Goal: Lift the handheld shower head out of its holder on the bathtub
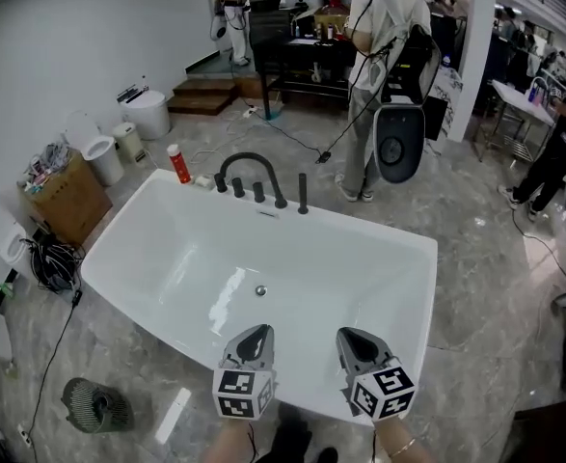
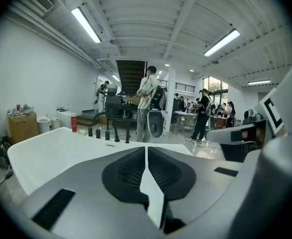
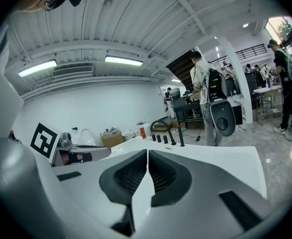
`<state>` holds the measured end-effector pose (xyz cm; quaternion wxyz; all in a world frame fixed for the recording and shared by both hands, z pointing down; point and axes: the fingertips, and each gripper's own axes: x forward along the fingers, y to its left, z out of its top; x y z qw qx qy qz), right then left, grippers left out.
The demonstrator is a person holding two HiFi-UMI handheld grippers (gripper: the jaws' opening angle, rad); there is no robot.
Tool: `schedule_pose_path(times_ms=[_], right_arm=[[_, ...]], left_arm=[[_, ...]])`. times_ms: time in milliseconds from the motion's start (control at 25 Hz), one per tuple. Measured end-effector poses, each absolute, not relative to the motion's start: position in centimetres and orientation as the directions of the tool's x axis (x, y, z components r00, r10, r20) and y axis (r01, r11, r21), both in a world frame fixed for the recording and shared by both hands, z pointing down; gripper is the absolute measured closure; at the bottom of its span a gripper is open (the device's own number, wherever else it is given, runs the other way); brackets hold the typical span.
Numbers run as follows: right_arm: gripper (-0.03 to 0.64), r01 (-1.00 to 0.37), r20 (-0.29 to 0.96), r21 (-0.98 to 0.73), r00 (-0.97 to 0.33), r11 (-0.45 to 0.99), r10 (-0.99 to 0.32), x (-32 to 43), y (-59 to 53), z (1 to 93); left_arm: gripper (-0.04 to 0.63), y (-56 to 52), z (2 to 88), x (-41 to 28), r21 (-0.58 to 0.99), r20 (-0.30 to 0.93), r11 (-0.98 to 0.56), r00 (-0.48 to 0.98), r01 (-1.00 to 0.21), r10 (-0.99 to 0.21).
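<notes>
The handheld shower head (image 1: 303, 193) is a slim black rod standing upright in its holder on the far rim of the white bathtub (image 1: 398, 244). It is at the right end of a black set with an arched spout (image 1: 251, 165) and knobs. It also shows small and far off in the left gripper view as the shower head (image 2: 127, 134) and in the right gripper view as the shower head (image 3: 180, 135). My left gripper (image 1: 256, 339) and right gripper (image 1: 356, 341) hover side by side over the tub's near rim, both shut and empty, far from the rod.
A red bottle (image 1: 179, 163) stands on the tub's far left corner. A drain (image 1: 260, 290) sits in the tub floor. Behind the tub stand a person (image 1: 381, 56) and a grey speaker-like unit (image 1: 399, 143). A cardboard box (image 1: 68, 199), bins, cables and a floor fan (image 1: 95, 405) lie to the left.
</notes>
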<state>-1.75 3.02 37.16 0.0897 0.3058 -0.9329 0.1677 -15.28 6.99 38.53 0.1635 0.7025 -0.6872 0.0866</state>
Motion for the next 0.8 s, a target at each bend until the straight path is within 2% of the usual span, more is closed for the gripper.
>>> schedule_pose_path(times_ms=[360,800], right_arm=[[0.586,-0.643,0.33,-0.247,-0.759,0.725,-0.561,-13.3,-9.1,41.7],[0.586,-0.686,0.388,-0.263,-0.719,0.679,-0.576,-17.8,-14.9,45.4]], left_arm=[[0.572,-2.6,44.2,-27.1,0.175,0.397,-0.004,0.075,-0.985,-0.915],[0.572,-9.4,47.6,-32.5,0.204,0.424,-0.031,0.117,-0.979,-0.898]])
